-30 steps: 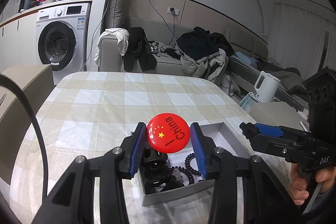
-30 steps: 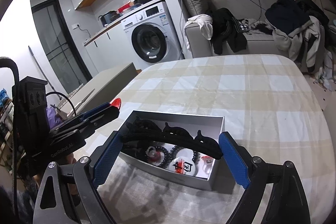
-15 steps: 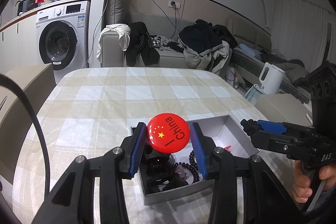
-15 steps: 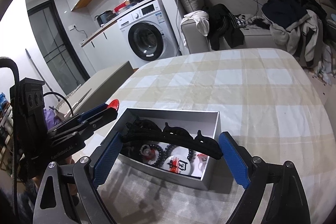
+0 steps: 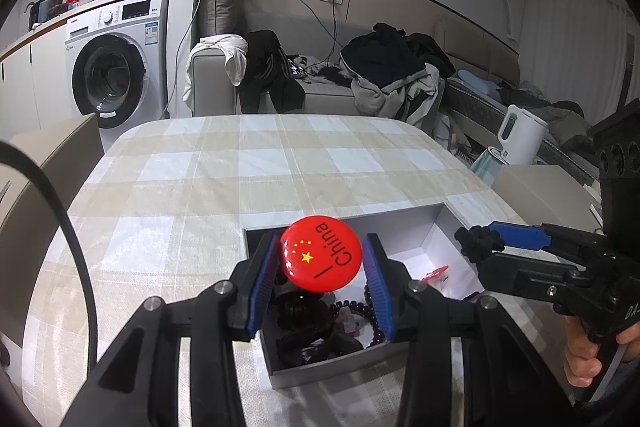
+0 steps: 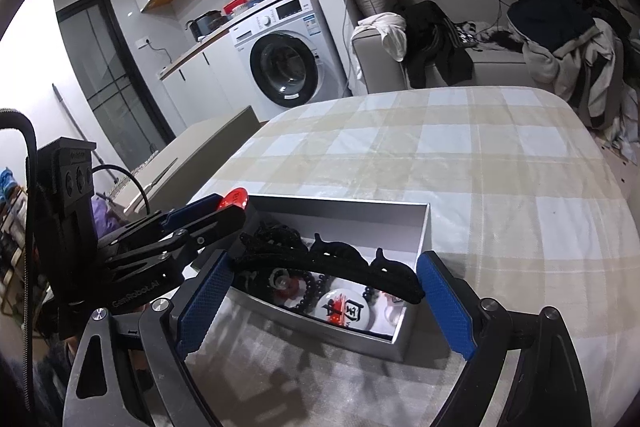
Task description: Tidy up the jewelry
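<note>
**Status.** Left tool (image 5: 322, 281) is clenched on a red round pin badge (image 5: 320, 253), pads on opposite rim edges, badge face tilted up toward the camera. It hangs above the near-left part of the open grey jewelry box (image 5: 434, 227). Right tool (image 6: 320, 297) has its jaws set wide, w/ a black headband (image 6: 332, 263) spanning pad to pad; it appears held by its ends, above the box's near wall. Box sits on the checked desk (image 6: 460, 155).

**Box contents.** Dark bead bracelet (image 6: 310, 289), white round badge (image 6: 344, 309), small red items, more black hair pieces; exact type not resolvable.

**Handling, red badge.** Judged light, rigid, glossy domed face = slippery. Hold by rim only, as now; face grip would likely slide. Back not visible, pin may be there. Tolerates a short drop.

**Handling, headband.** Judged light, springy arc w/ a fuzzy, non-slip surface. Squeezing the ends flexes it and it pushes back outward, so it may spring on release. Alt. grip: mid-arc, across the band.

**Risk.** Both tools crowd one box; lower one at a time.
</note>
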`<move>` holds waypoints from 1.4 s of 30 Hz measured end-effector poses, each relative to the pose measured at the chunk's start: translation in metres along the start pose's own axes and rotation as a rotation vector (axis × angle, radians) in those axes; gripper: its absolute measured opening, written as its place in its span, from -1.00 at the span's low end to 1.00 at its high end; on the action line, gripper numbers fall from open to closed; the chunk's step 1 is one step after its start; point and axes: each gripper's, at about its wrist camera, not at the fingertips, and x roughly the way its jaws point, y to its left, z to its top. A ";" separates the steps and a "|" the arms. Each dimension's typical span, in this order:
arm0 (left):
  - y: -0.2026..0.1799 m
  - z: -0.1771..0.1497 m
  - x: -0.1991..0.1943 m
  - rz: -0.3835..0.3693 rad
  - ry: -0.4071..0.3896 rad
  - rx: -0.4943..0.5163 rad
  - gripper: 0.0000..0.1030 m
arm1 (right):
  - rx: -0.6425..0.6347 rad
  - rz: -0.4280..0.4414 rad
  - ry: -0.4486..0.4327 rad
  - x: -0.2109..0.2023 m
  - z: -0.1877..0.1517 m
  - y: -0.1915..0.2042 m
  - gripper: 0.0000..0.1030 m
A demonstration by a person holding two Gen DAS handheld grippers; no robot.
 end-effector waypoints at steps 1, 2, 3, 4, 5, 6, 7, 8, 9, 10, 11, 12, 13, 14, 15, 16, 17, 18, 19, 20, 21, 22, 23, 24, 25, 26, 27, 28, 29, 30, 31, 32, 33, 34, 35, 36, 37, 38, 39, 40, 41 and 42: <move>0.000 -0.001 0.001 0.001 0.004 0.000 -0.28 | 0.000 0.000 0.005 0.001 -0.001 0.000 0.80; 0.000 -0.001 0.001 0.001 0.005 0.002 -0.28 | -0.005 -0.002 0.009 0.003 -0.001 0.001 0.80; 0.000 -0.001 0.001 0.002 0.006 0.004 -0.28 | -0.008 -0.004 0.010 0.003 -0.002 0.002 0.80; 0.000 -0.002 0.001 0.001 0.007 0.004 -0.28 | -0.013 -0.006 0.013 0.004 -0.002 0.002 0.80; -0.001 -0.002 0.002 -0.002 0.010 0.005 -0.28 | -0.020 -0.012 0.014 0.005 -0.003 0.003 0.81; -0.001 -0.002 0.002 -0.004 0.015 0.007 -0.28 | -0.024 -0.020 0.015 0.005 -0.003 0.003 0.81; -0.002 -0.002 0.003 -0.003 0.016 0.010 -0.28 | -0.027 -0.023 0.016 0.005 -0.003 0.004 0.81; -0.002 -0.002 0.003 -0.002 0.016 0.014 -0.28 | -0.029 -0.022 0.017 0.005 -0.003 0.004 0.81; -0.003 -0.003 0.003 0.000 0.016 0.018 -0.28 | -0.031 -0.022 0.018 0.006 -0.003 0.004 0.81; -0.004 -0.003 0.003 0.001 0.014 0.022 -0.28 | -0.032 -0.023 0.018 0.006 -0.003 0.005 0.81; -0.003 -0.003 0.003 0.002 0.013 0.022 -0.28 | -0.032 -0.021 0.017 0.006 -0.003 0.005 0.81; -0.003 -0.003 0.003 0.001 0.014 0.023 -0.28 | -0.032 -0.019 0.014 0.005 -0.003 0.005 0.81; -0.004 -0.003 0.003 0.002 0.016 0.023 -0.28 | -0.031 -0.021 0.012 0.005 -0.003 0.006 0.81; -0.004 -0.003 0.003 0.003 0.015 0.025 -0.28 | -0.033 -0.025 0.013 0.004 -0.003 0.006 0.81; -0.003 -0.003 0.004 0.003 0.016 0.026 -0.28 | -0.035 -0.026 0.012 0.004 -0.003 0.006 0.81; -0.004 -0.004 0.003 0.003 0.017 0.029 -0.28 | -0.039 -0.028 0.009 0.003 -0.003 0.007 0.81; -0.004 -0.004 0.004 0.002 0.019 0.030 -0.28 | -0.042 -0.031 0.005 0.001 -0.003 0.007 0.81; -0.005 -0.004 0.004 0.000 0.022 0.032 -0.28 | -0.045 -0.033 0.003 -0.001 -0.004 0.008 0.81; -0.004 -0.004 0.004 -0.002 0.023 0.032 -0.28 | -0.050 -0.035 0.001 -0.003 -0.004 0.009 0.81; -0.004 -0.004 0.004 -0.004 0.022 0.032 -0.28 | -0.055 -0.037 0.001 -0.004 -0.004 0.010 0.81; -0.004 -0.004 0.004 -0.007 0.021 0.032 -0.28 | -0.058 -0.040 0.000 -0.004 -0.004 0.010 0.81; -0.005 -0.004 0.004 -0.012 0.023 0.035 -0.28 | -0.062 -0.047 -0.001 -0.005 -0.004 0.010 0.81; -0.005 -0.005 0.004 -0.015 0.024 0.037 -0.27 | -0.064 -0.056 -0.002 -0.006 -0.004 0.010 0.81; -0.005 -0.005 0.004 -0.016 0.024 0.039 -0.27 | -0.063 -0.060 -0.001 -0.006 -0.004 0.009 0.81; -0.006 -0.005 0.004 -0.013 0.025 0.041 -0.27 | -0.061 -0.064 0.000 -0.006 -0.004 0.009 0.81; -0.006 -0.005 0.005 -0.012 0.028 0.042 -0.27 | -0.058 -0.067 -0.001 -0.007 -0.005 0.007 0.82; -0.006 -0.005 0.005 -0.013 0.032 0.042 -0.27 | -0.057 -0.071 -0.001 -0.006 -0.005 0.006 0.84; -0.006 -0.005 0.004 -0.017 0.033 0.042 -0.26 | -0.055 -0.077 0.001 -0.006 -0.005 0.005 0.87; -0.006 -0.005 0.003 -0.020 0.034 0.042 -0.24 | -0.054 -0.082 0.001 -0.006 -0.006 0.004 0.87; -0.006 -0.005 0.003 -0.022 0.034 0.042 -0.23 | -0.054 -0.085 0.001 -0.006 -0.006 0.003 0.87; -0.006 -0.005 0.003 -0.022 0.037 0.042 -0.14 | -0.054 -0.088 0.001 -0.007 -0.007 0.003 0.88; -0.006 -0.006 0.002 -0.020 0.041 0.040 -0.02 | -0.054 -0.093 0.001 -0.007 -0.008 0.002 0.90; -0.006 -0.006 0.002 -0.020 0.043 0.038 0.04 | -0.053 -0.096 -0.001 -0.008 -0.008 0.001 0.91; -0.006 -0.006 0.001 -0.022 0.044 0.037 0.10 | -0.050 -0.098 -0.006 -0.009 -0.009 -0.001 0.94; -0.006 -0.006 0.000 -0.025 0.045 0.036 0.20 | -0.049 -0.098 -0.009 -0.011 -0.010 -0.001 0.98; -0.006 -0.006 -0.002 -0.028 0.044 0.032 0.29 | -0.050 -0.096 -0.013 -0.012 -0.011 -0.002 0.99; -0.006 -0.006 -0.003 -0.029 0.042 0.026 0.44 | -0.052 -0.094 -0.019 -0.014 -0.012 -0.002 1.00; -0.006 -0.006 -0.004 -0.029 0.038 0.021 0.57 | -0.055 -0.090 -0.025 -0.016 -0.013 -0.003 1.00; -0.006 -0.007 -0.006 -0.029 0.030 0.015 0.61 | -0.056 -0.088 -0.028 -0.017 -0.013 -0.003 1.00; -0.006 -0.008 -0.010 -0.027 0.018 0.011 0.65 | -0.057 -0.085 -0.032 -0.018 -0.014 -0.004 1.00; -0.006 -0.008 -0.011 -0.024 0.012 0.012 0.74 | -0.055 -0.084 -0.039 -0.020 -0.016 -0.005 1.00; -0.006 -0.010 -0.014 -0.012 0.000 0.015 0.82 | -0.053 -0.082 -0.045 -0.021 -0.017 -0.005 1.00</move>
